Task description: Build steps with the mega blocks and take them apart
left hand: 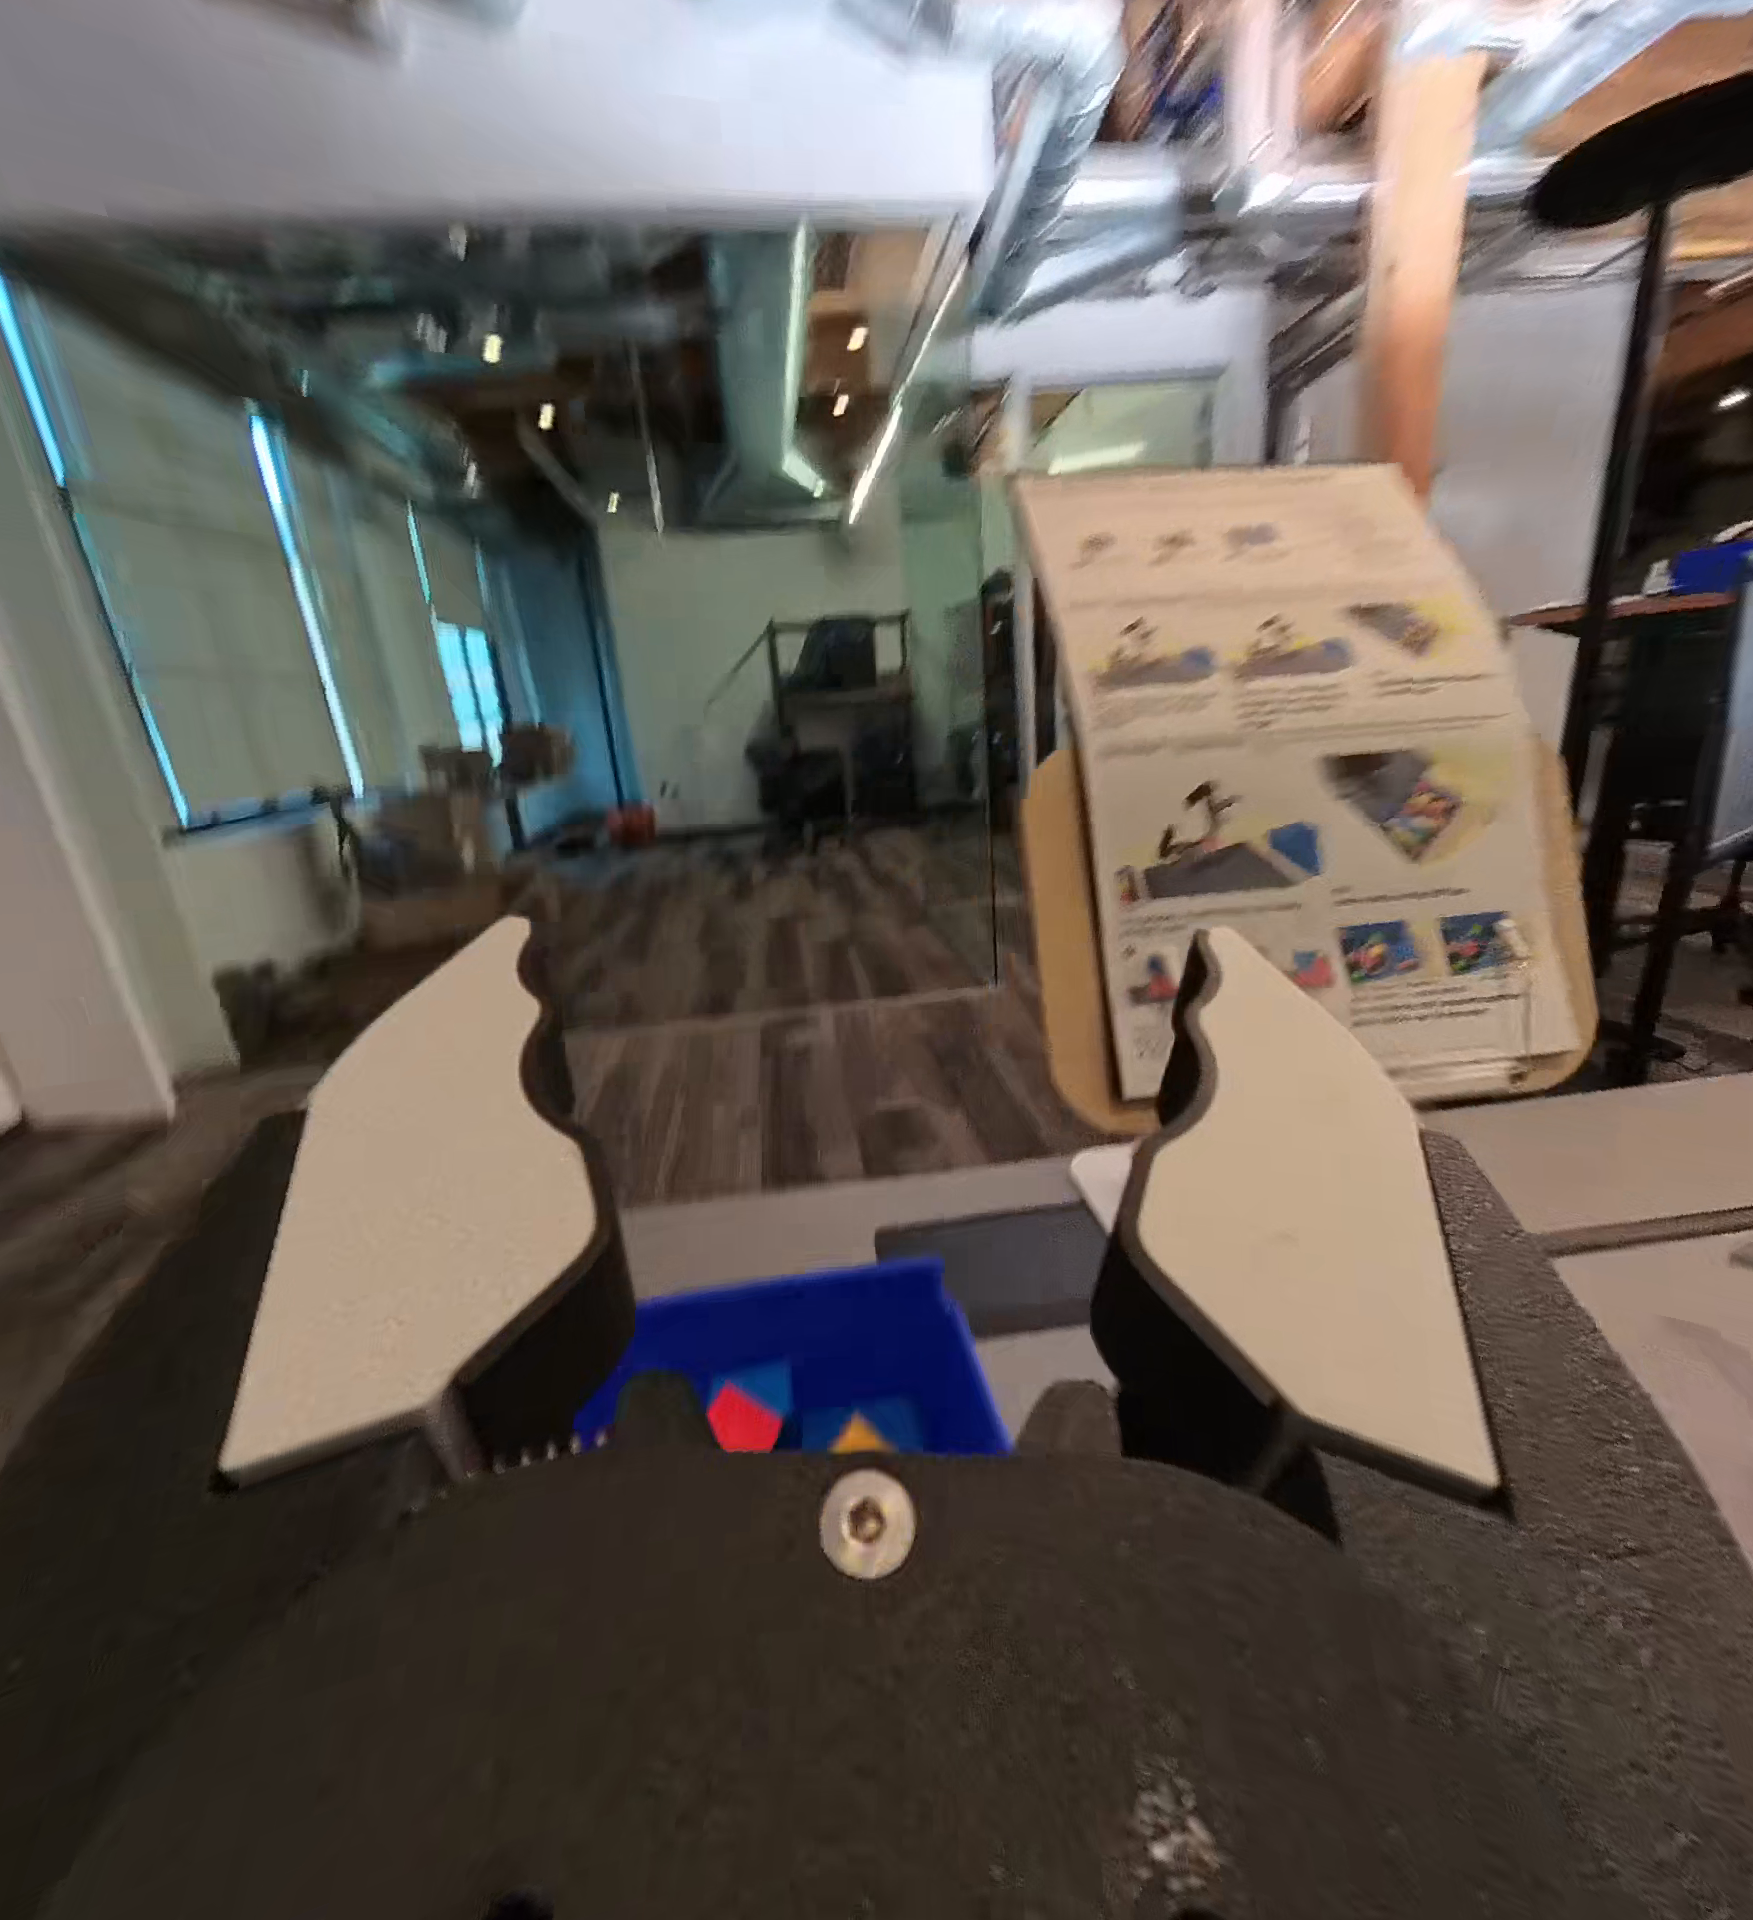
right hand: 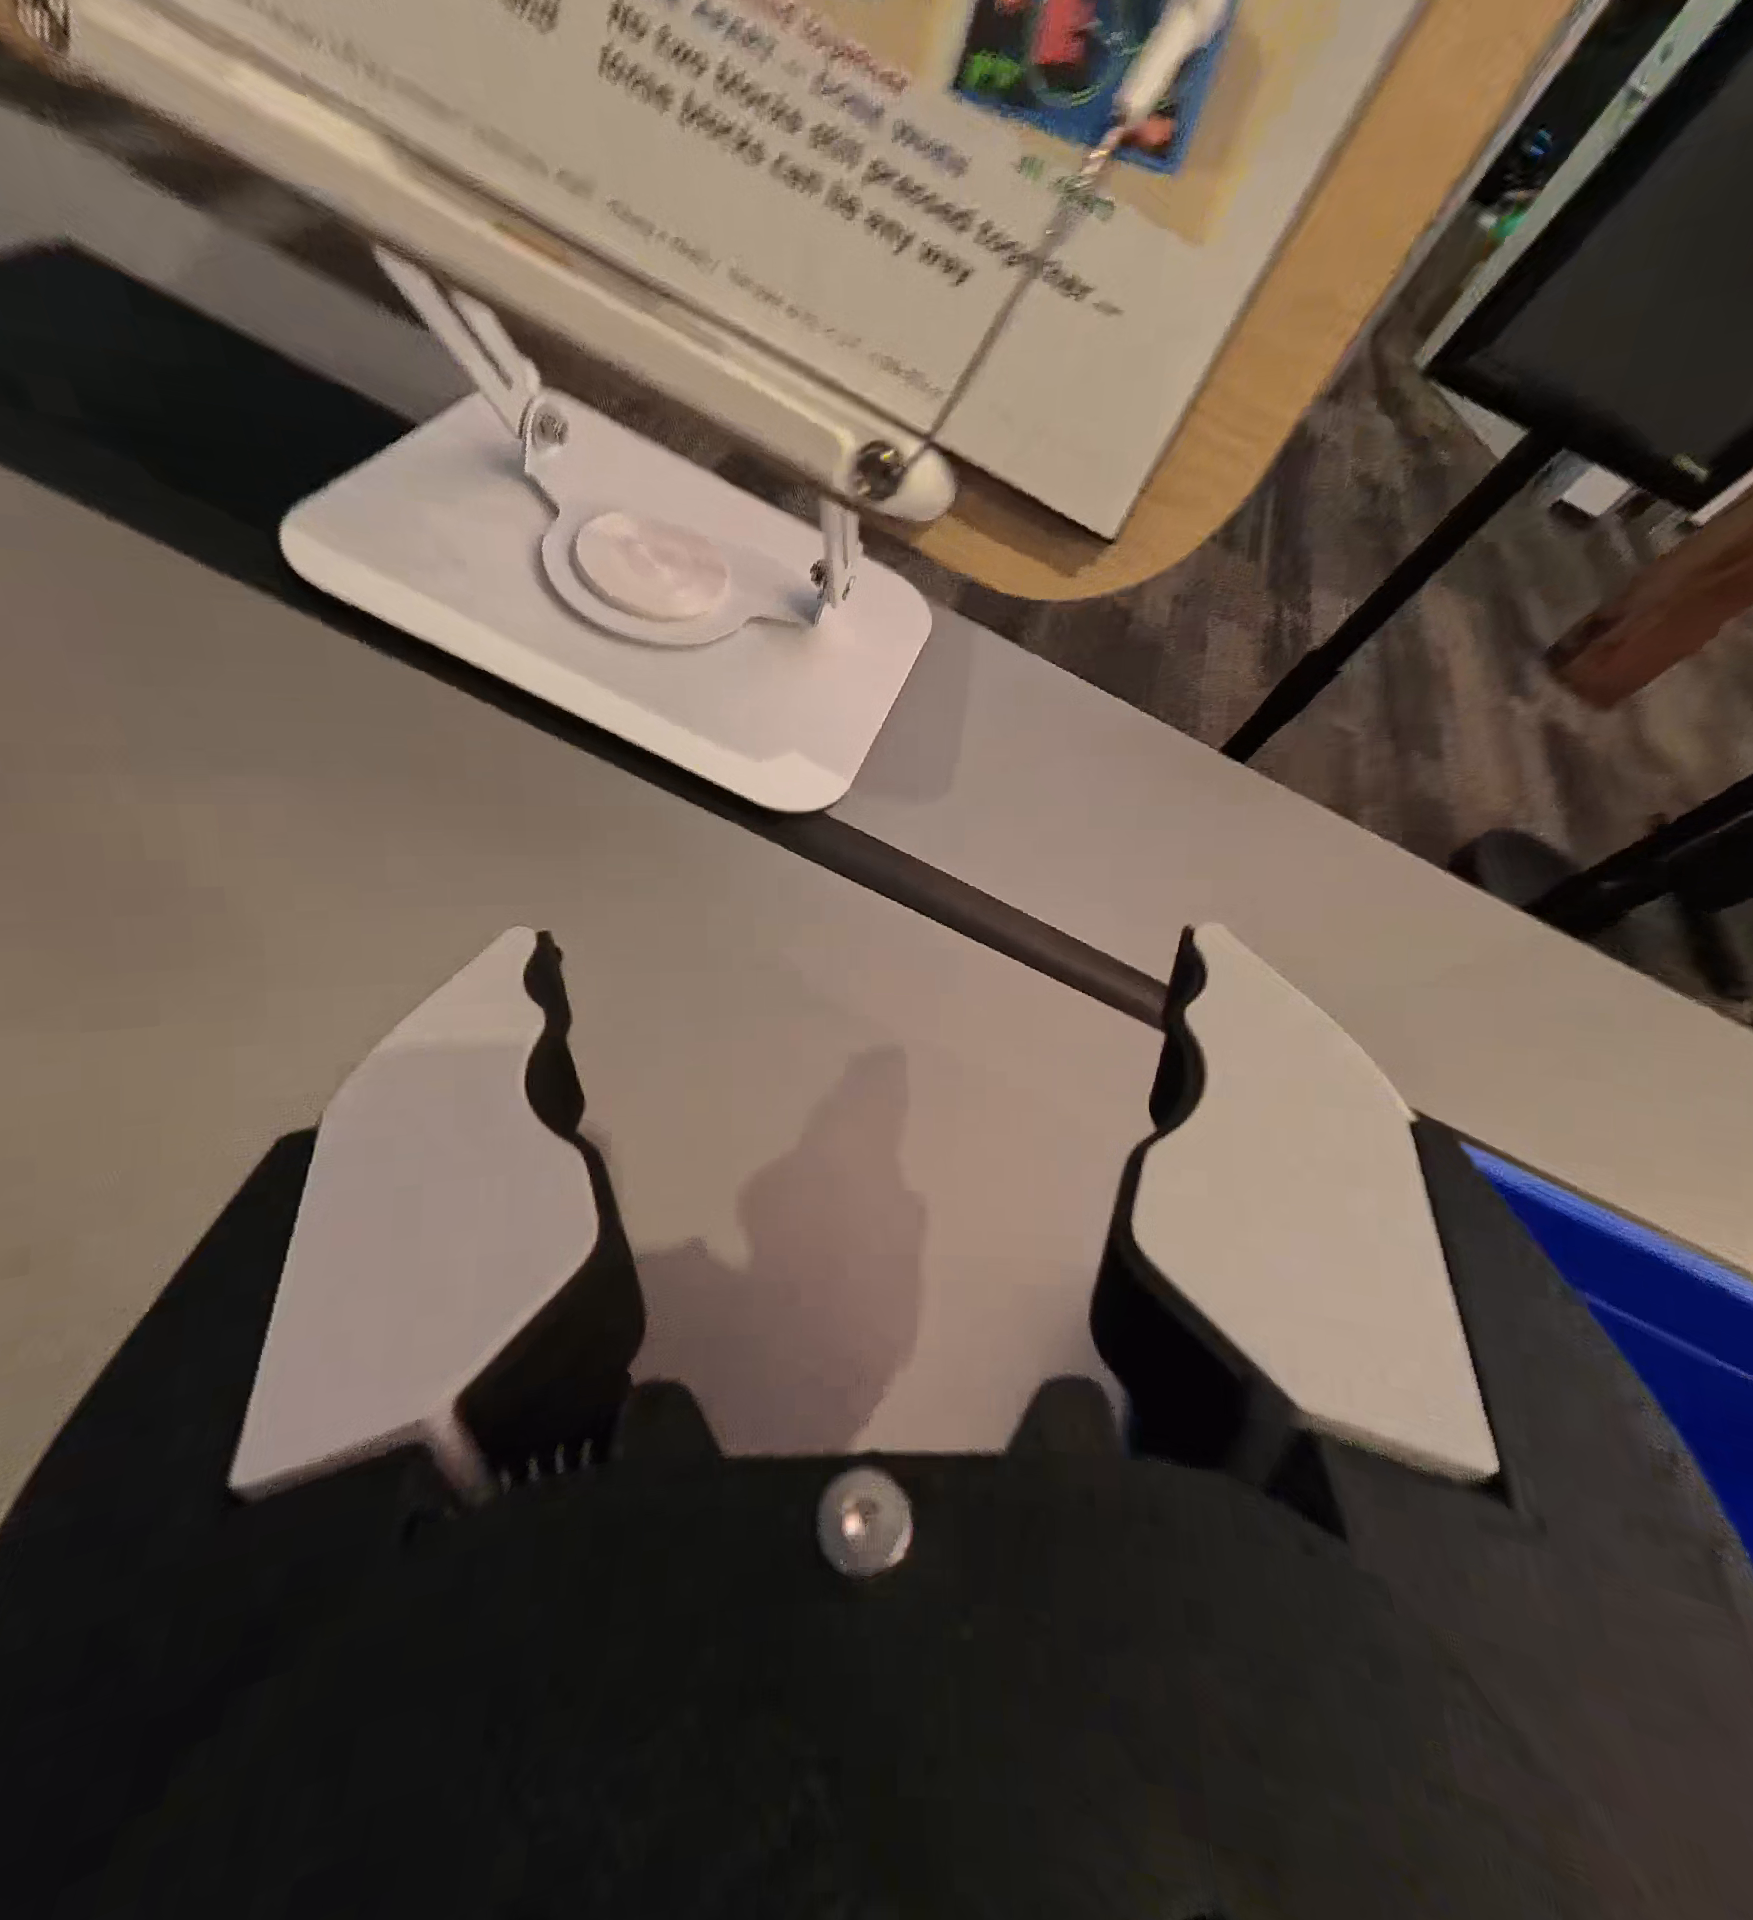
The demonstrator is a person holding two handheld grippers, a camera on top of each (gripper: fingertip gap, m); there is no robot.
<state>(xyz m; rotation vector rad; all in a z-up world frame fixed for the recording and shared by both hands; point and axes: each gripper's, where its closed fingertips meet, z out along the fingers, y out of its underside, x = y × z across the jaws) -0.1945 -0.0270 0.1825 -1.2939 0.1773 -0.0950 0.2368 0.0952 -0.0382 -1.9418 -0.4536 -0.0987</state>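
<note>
The left gripper (left hand: 867, 940) is lifted and tilted up toward the room, its pale grey, black-edged fingers (left hand: 415, 1195) spread wide with nothing between them. Just below and ahead of them, low in the left wrist view, sits a bright blue plastic bin (left hand: 799, 1340) on the grey table (left hand: 1630, 1122). Inside it I can make out a few colourful mega blocks (left hand: 742, 1415) — a red piece, a blue one and an orange-yellow one — though most of the bin is hidden behind the gripper body, so I cannot tell how many there are.

The right gripper (right hand: 867, 945) points down at a bare stretch of the same grey table (right hand: 176, 831), fingers (right hand: 425, 1226) likewise wide apart and empty; their shadow falls on the surface between them. A corner of the blue bin (right hand: 1661, 1309) shows just beside its right finger.

Beyond the right gripper stands a white metal stand with a flat rectangular base (right hand: 643, 644), well apart from the fingers. It props up a printed instruction sheet on a tan cardboard backing (right hand: 1267, 343) — the same sheet (left hand: 1298, 769) shows in the left wrist view at the far edge of the table, tilted and blurred. A dark seam (right hand: 1007, 914) runs across the table between the stand and the right gripper. Past the table lie a wood-patterned floor (left hand: 799, 987), tall windows (left hand: 197, 644) and a black floor lamp (left hand: 1630, 520).
</note>
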